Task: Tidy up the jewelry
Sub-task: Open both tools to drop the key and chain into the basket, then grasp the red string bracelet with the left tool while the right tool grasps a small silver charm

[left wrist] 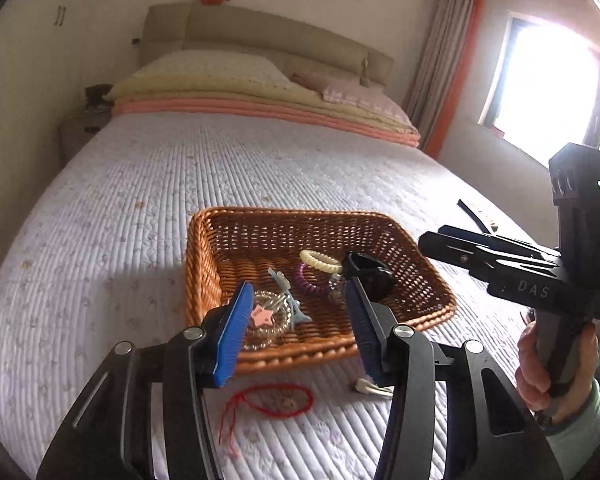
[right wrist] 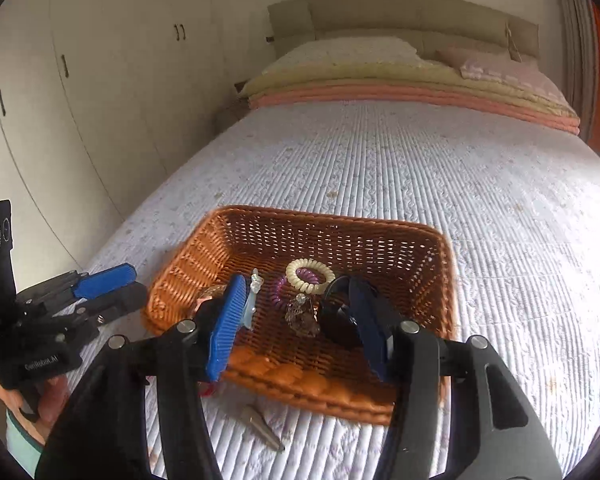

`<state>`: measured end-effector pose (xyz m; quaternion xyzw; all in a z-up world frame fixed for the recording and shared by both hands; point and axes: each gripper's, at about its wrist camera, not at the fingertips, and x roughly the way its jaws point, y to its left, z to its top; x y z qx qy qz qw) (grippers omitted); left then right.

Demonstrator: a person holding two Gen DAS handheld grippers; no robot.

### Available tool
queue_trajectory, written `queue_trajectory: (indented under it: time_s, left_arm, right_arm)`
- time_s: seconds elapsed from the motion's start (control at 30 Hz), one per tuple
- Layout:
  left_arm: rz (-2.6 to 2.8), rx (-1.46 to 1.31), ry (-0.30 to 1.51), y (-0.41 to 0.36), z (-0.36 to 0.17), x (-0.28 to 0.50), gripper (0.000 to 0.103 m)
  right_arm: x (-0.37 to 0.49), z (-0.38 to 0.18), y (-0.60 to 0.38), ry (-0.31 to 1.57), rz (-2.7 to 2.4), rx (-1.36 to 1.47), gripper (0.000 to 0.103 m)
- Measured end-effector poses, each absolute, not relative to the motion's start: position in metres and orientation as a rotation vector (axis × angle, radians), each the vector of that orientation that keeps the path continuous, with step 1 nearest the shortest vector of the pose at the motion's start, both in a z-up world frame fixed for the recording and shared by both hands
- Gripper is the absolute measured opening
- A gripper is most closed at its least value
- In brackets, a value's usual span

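A home bedroom: made bed (left wrist: 228, 168), pillows (left wrist: 204, 68), wardrobe (right wrist: 80, 92), curtained window (left wrist: 540, 80).

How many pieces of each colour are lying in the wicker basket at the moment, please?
In the wicker basket:
cream spiral hair tie: 1
purple spiral hair tie: 1
light blue hair clip: 1
black clip-like piece: 1
clear pieces: 2, the beaded bracelet with a pink star tag and the crystal piece
Total: 6

my left gripper (left wrist: 296, 320) open over the near edge of the wicker basket (left wrist: 260, 220) on the bed (left wrist: 140, 200), hair ties, clips and a bead bracelet (left wrist: 266, 320) inside, red string bracelet (left wrist: 278, 396) on the quilt by the basket's near rim, right gripper (left wrist: 432, 236) at its right edge
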<state>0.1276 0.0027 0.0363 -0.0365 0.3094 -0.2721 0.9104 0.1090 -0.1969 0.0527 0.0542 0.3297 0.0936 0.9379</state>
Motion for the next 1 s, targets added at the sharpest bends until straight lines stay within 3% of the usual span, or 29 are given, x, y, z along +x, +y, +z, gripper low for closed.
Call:
queue_trajectory:
  time_s: [0.23,0.43,1.0]
  left_arm:
    - [-0.545,-0.065,0.582,0.025,0.053,0.078,0.050]
    - [-0.519,-0.059,0.614,0.039,0.034,0.058,0.050]
    - [-0.467,-0.057,0.850,0.031,-0.049,0.115,0.048]
  right_arm:
    - [0.042,0.069,-0.200,0.597,0.190,0.074,0.051]
    - [0.008,0.055,-0.206,0.595,0.177,0.095,0.051]
    - [0.027,-0.039,-0.232,0.794,0.116,0.155,0.051]
